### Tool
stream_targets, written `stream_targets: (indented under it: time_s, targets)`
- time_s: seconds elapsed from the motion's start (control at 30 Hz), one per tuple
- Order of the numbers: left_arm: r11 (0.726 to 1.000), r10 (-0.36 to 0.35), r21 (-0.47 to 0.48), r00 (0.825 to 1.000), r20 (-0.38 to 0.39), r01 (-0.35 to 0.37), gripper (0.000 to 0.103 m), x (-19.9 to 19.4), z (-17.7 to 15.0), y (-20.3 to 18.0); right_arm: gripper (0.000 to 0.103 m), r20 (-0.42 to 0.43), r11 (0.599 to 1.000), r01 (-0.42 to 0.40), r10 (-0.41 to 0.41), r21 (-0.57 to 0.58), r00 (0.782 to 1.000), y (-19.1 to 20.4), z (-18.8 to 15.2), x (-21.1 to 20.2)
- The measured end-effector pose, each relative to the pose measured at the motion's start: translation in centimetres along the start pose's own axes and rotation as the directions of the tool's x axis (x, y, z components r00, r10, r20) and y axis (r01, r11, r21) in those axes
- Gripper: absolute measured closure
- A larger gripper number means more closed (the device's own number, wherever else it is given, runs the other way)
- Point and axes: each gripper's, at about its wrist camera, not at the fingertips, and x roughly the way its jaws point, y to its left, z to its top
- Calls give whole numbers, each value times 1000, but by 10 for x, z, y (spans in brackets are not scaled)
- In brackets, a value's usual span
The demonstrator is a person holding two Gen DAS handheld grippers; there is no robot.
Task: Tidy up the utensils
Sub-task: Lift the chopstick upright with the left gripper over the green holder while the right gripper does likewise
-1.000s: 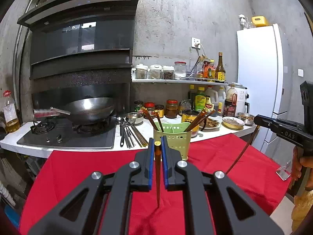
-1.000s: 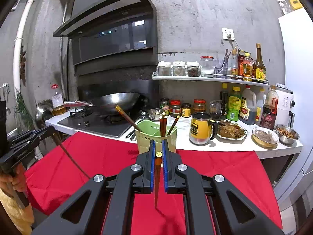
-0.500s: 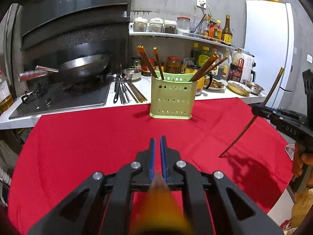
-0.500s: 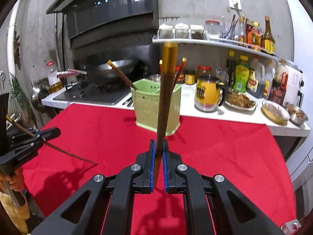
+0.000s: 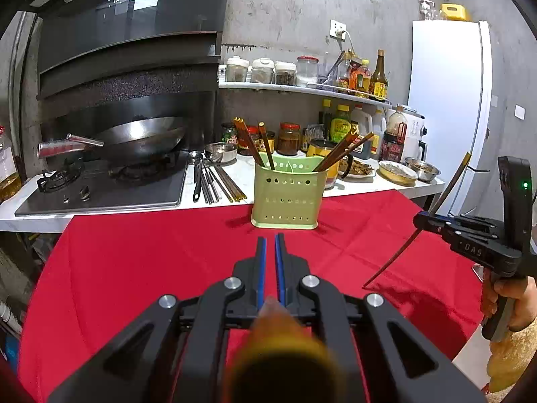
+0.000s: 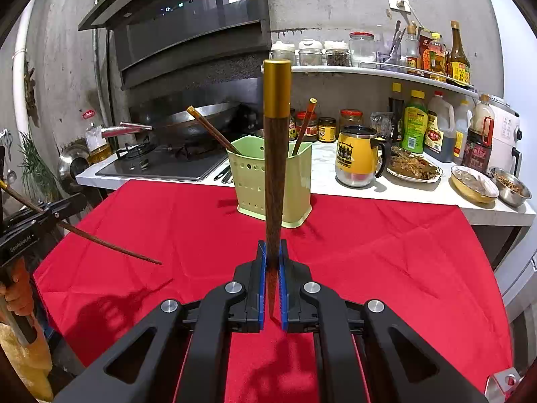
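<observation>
A pale green slotted holder (image 5: 288, 198) (image 6: 250, 184) stands on the red cloth (image 5: 151, 262) at its far edge, with several brown chopsticks leaning in it. My left gripper (image 5: 270, 240) is shut on a chopstick (image 5: 282, 352) whose gold-capped end leans back, blurred, against the camera. From the right wrist view this gripper (image 6: 79, 198) is at the left, its chopstick (image 6: 100, 240) slanting down over the cloth. My right gripper (image 6: 272, 245) is shut on a gold-capped chopstick (image 6: 276, 154) that stands upright before the holder. In the left wrist view it (image 5: 419, 219) sits at the right.
Behind the cloth runs a white counter (image 5: 40, 216) with a gas hob and wok (image 5: 141, 137). Loose spoons and chopsticks (image 5: 214, 181) lie beside the hob. A yellow mug (image 6: 355, 154), food dishes, jars and bottles crowd the counter's right; a white fridge (image 5: 446, 107) stands beyond.
Both grippers have sunk toward the red cloth. The right chopstick has swung from hanging down to standing upright. The left one has tipped back toward the camera.
</observation>
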Motion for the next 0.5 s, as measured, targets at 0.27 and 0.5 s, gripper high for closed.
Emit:
stream_targets:
  time_s: [0.27, 0.5]
  targets:
    - [1000, -11, -8, 1000, 13, 11, 98, 4, 2, -2, 96, -7, 1000, 0, 0, -2, 1000, 0, 1, 1]
    - [1000, 6, -3, 1000, 15, -6, 98, 19, 13, 3, 96, -4, 999, 37, -37, -7, 999, -10, 9, 8]
